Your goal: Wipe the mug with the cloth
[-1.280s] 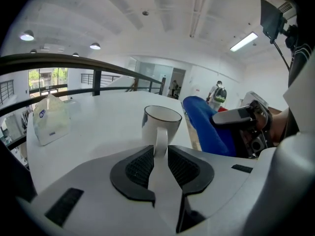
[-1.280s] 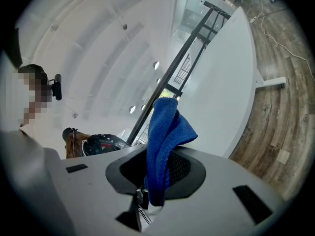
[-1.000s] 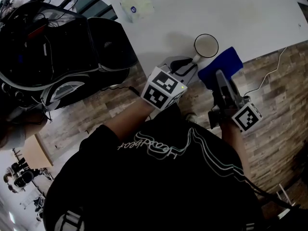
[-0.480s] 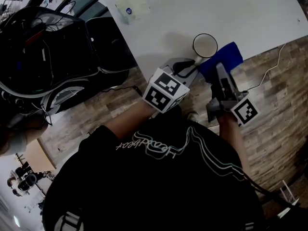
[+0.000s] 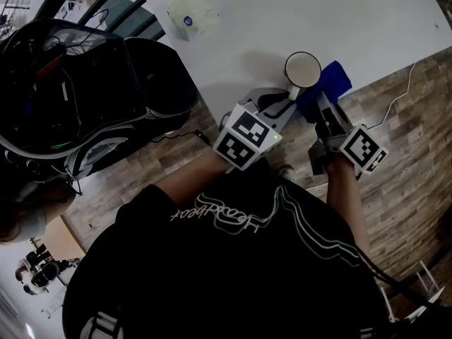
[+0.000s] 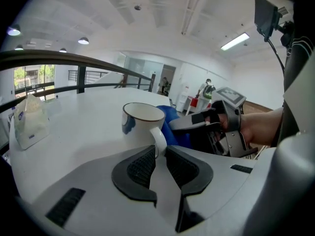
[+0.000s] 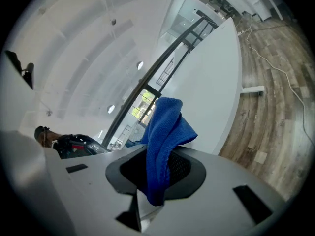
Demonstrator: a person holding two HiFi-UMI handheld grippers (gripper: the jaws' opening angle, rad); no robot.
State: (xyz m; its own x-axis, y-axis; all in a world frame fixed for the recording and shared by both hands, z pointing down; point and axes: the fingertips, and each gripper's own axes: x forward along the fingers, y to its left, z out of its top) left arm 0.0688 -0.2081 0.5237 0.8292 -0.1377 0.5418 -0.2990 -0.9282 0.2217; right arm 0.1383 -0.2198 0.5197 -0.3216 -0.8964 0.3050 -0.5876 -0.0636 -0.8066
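Note:
A white mug (image 5: 302,69) with a dark rim stands near the front edge of the white table (image 5: 381,27). My left gripper (image 5: 282,101) reaches it from the near side. In the left gripper view the mug's handle (image 6: 158,139) sits between the two dark pads, and the closing jaws of the left gripper (image 6: 160,152) touch it on both sides. The right gripper (image 5: 321,106) is shut on a blue cloth (image 5: 326,85), whose free end lies against the mug's right side. In the right gripper view the cloth (image 7: 165,129) stands up out of the right gripper (image 7: 156,168).
A clear packet (image 5: 189,9) lies on the table's far left part. A black backpack (image 5: 78,83) stands on the wooden floor to the left of the table. A thin cable (image 5: 395,104) trails over the floor at the right.
The right gripper has carried the blue cloth left and forward, up against the mug. The left gripper has stayed at the mug's handle.

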